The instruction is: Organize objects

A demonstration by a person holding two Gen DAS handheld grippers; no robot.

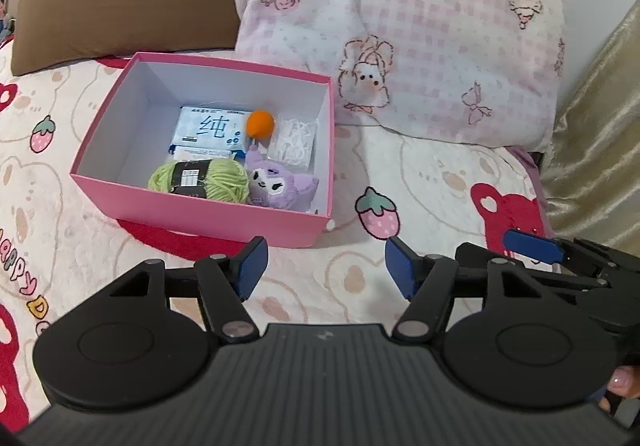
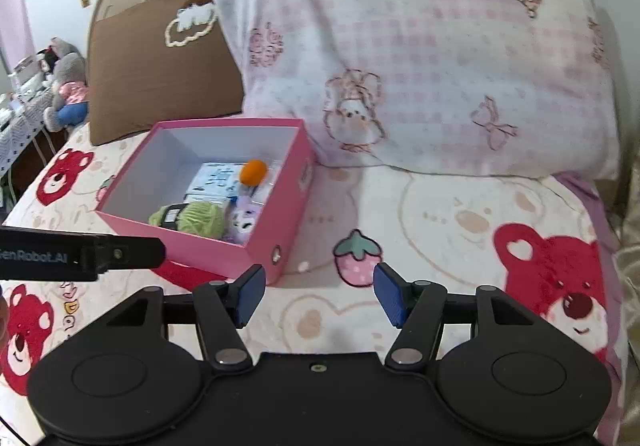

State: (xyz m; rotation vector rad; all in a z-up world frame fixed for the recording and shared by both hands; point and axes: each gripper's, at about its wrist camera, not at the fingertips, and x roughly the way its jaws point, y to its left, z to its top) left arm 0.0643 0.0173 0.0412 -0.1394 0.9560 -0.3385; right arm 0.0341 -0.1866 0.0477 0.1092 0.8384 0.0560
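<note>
**Left wrist view: box packed, both tools hanging back empty**

Left wrist view first, and the pink box (image 1: pixel 200 201) sits on the bed (image 1: pixel 432 173) at centre-left of frame, lid off, five things inside. Green yarn ball (image 1: pixel 200 180) and purple plush (image 1: pixel 276 181) are tucked against the near wall; the blue-and-white tissue pack (image 1: pixel 210 129) lies flat toward the back with the orange ball (image 1: pixel 260 123) resting on its right end, and a clear packet of white bits (image 1: pixel 293 139) fills the right rear corner. Everything is bunched to the box's right half, leaving the left floor bare, so I'd judge there's room for more if more turns up.

Left gripper (image 1: pixel 326 266) hovers low in frame, fingers spread wide, nothing between them. Right gripper (image 2: pixel 319 293) is the same story: released, empty, aimed at bare bedspread just right of the box.

Nothing loose shows on the quilt in either picture, so the sorting looks close to done.

What differs? The right wrist view shows the box's right outer wall, plus a grey stuffed toy (image 2: pixel 68 85) on furniture at far left. Only the left view gives a clean look down at the packet and the print on the tissue pack; the right one blurs them.
</note>
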